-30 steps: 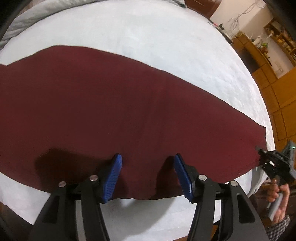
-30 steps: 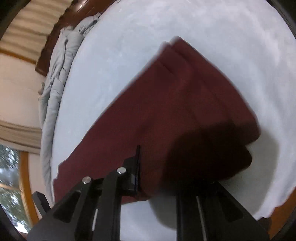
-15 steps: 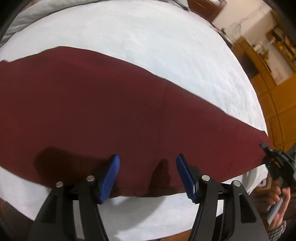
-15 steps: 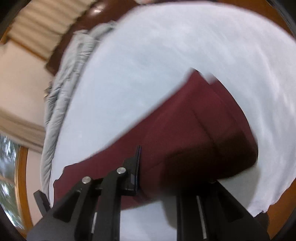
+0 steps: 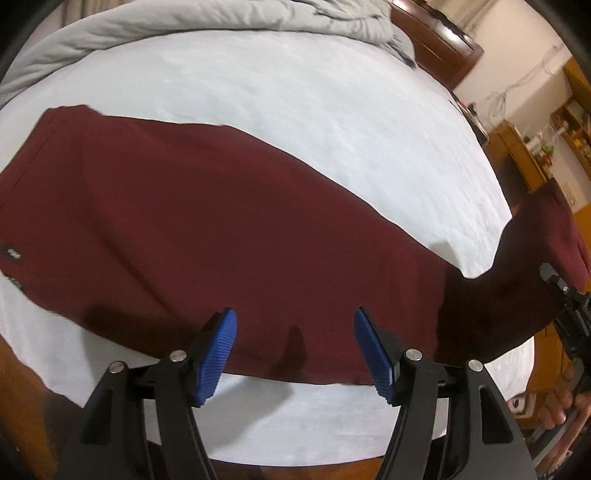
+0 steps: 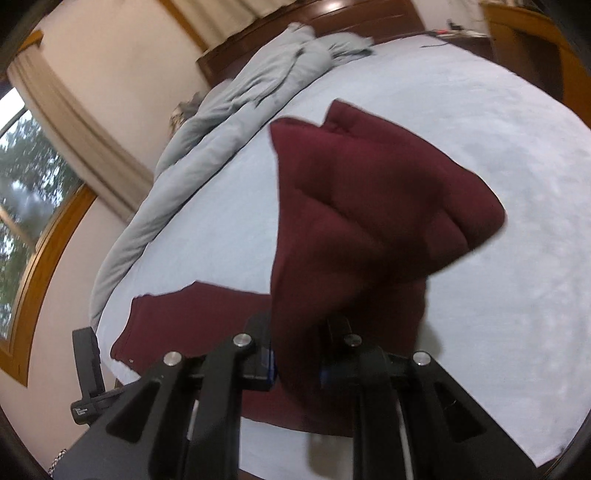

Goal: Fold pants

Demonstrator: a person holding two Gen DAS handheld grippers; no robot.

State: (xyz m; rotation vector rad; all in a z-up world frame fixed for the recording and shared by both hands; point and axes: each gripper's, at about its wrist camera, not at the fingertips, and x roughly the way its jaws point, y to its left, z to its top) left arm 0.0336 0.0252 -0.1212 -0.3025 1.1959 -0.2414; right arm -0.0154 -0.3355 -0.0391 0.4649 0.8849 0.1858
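Observation:
Dark red pants (image 5: 221, 221) lie spread across the white bed (image 5: 295, 92), waist end at the left. My left gripper (image 5: 291, 325) hovers over their near edge. Its blue pads (image 5: 218, 354) are apart and still opening, pressing on nothing. At the right edge of the left wrist view my right gripper (image 5: 554, 280), held by a hand, carries the leg end raised off the bed. In the right wrist view the right gripper (image 6: 295, 354) is shut on the pants (image 6: 369, 206), and the lifted cloth hangs bunched in front of the camera.
A crumpled grey duvet (image 5: 221, 26) lies along the head of the bed (image 6: 480, 129), in front of a dark wooden headboard (image 5: 443, 40). Wooden cabinets (image 5: 517, 155) stand off to the right. A curtained window (image 6: 22, 192) fills the wall beside the bed.
The right gripper has lifted the leg end off the bed and rolled with it, so the cloth now hangs up. The left gripper has pulled back and up, its jaws a little wider.

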